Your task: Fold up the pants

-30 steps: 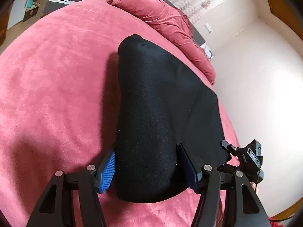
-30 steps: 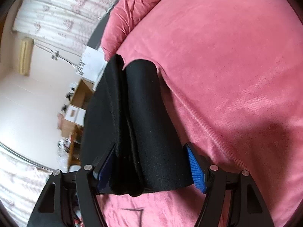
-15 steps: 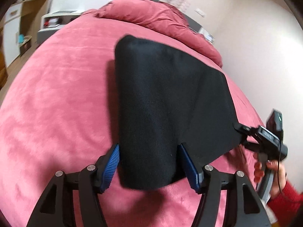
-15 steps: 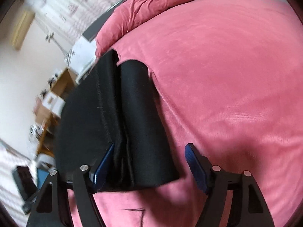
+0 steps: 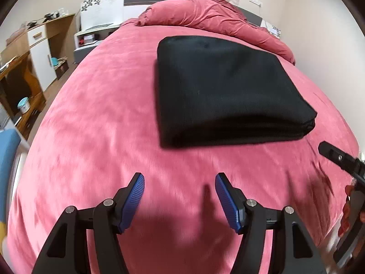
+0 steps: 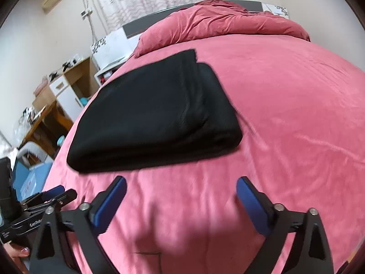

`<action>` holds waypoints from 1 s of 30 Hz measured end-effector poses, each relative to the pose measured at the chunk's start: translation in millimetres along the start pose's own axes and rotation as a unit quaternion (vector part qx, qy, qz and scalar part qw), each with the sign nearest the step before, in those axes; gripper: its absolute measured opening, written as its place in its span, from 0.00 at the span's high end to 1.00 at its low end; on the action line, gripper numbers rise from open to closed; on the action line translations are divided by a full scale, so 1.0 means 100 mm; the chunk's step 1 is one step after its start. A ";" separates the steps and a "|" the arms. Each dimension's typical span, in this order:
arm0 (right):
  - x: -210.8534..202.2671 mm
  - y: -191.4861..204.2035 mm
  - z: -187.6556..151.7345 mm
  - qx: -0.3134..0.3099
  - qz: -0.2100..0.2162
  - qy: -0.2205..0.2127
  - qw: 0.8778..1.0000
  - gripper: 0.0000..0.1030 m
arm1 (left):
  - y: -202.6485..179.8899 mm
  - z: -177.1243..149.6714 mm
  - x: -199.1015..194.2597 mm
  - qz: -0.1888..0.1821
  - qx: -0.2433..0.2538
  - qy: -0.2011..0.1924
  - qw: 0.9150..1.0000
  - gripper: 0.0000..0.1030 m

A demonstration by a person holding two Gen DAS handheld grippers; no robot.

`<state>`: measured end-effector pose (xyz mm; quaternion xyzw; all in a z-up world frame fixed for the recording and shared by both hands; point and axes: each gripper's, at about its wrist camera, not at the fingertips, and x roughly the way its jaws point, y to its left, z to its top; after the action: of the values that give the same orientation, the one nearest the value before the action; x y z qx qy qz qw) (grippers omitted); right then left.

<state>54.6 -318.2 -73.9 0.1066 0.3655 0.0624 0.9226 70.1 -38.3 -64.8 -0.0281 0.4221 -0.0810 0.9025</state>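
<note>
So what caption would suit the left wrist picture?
Folded black pants lie on a pink bed, the open left tool empty.

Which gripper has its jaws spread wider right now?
The right gripper: its blue pads stand clearly farther apart than those of the left gripper. Neither touches the folded black fabric pants.

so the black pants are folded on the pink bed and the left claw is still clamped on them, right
Not quite. The black pants do lie folded on the pink bed, but the left claw is open and clear of them, with only bedcover between its pads. The left wrist view shows this.
</note>
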 end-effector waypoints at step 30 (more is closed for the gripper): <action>-0.56 0.54 -0.59 -0.052 -0.068 -0.063 0.994 0.00 | -0.29 -0.45 -0.56 0.068 0.019 -0.031 0.997 0.36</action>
<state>-29.1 -267.4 -65.8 0.0367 0.3094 0.0114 0.9502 -3.8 -56.8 -47.5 0.0158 0.3931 -0.0266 0.9190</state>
